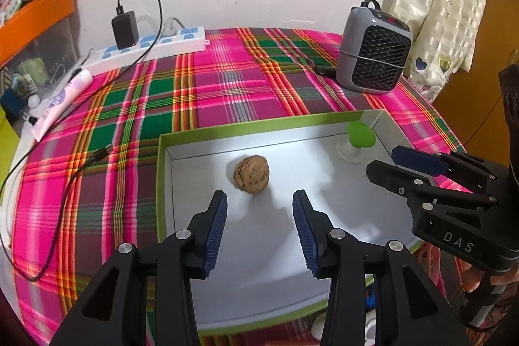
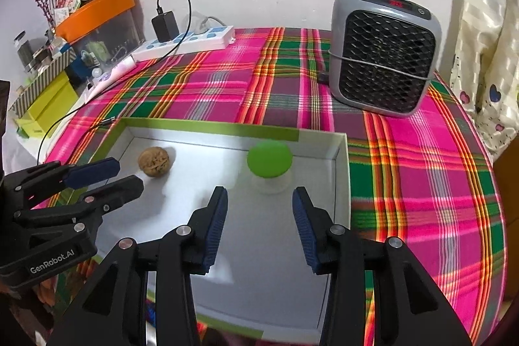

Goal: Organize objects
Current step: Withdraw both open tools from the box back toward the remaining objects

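Plaid cloth (image 1: pixel 194 93) in pink and green covers the tabletop below a barred window, with a green-rimmed box (image 1: pixel 227 129) near its front edge, a small heater (image 2: pixel 382 54) at the back right and a power strip (image 1: pixel 152 49) at the back left. Inside the box a walnut (image 1: pixel 251 173) lies toward the left wall and a green-capped mushroom toy (image 2: pixel 269 164) stands in the far right corner, so both appear placed, and the next move likely calls for finding another item outside the box. Left gripper (image 1: pixel 259 216) and right gripper (image 2: pixel 259 213) hover above the box floor, each partly spread, holding and touching nothing.
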A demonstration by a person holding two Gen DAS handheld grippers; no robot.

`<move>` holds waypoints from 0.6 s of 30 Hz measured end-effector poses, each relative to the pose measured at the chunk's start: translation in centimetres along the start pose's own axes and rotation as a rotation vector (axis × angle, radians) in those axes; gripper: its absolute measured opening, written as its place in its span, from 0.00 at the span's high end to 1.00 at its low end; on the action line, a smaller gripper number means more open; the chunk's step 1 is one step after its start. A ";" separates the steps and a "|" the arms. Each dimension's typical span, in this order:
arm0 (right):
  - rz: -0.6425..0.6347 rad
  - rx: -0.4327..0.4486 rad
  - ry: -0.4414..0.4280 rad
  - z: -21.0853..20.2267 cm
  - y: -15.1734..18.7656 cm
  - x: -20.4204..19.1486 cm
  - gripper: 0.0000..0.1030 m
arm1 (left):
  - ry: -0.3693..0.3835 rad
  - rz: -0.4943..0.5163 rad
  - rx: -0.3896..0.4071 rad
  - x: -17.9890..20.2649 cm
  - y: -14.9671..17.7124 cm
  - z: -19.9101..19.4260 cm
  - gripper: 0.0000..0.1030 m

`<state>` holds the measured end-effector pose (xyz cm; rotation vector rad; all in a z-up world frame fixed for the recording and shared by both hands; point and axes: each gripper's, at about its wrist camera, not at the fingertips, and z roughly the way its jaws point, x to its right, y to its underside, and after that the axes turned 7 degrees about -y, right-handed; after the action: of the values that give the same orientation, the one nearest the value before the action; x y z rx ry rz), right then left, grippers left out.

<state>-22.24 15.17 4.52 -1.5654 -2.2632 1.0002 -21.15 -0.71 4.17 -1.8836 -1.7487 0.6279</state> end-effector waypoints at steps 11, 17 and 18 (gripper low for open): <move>0.016 0.034 -0.001 -2.1 1.6 -0.9 0.58 | -0.018 0.001 0.032 0.3 1.9 -2.5 0.60; 0.028 0.052 -0.013 -3.2 2.8 -1.5 0.58 | -0.044 -0.002 0.057 0.4 3.1 -4.0 0.60; 0.024 0.055 -0.008 -3.5 3.1 -1.7 0.58 | -0.051 -0.002 0.065 0.4 3.3 -4.3 0.60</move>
<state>-17.35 15.71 5.47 -1.5719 -2.2076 1.0678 -15.91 -0.71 5.39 -1.8370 -1.7405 0.7288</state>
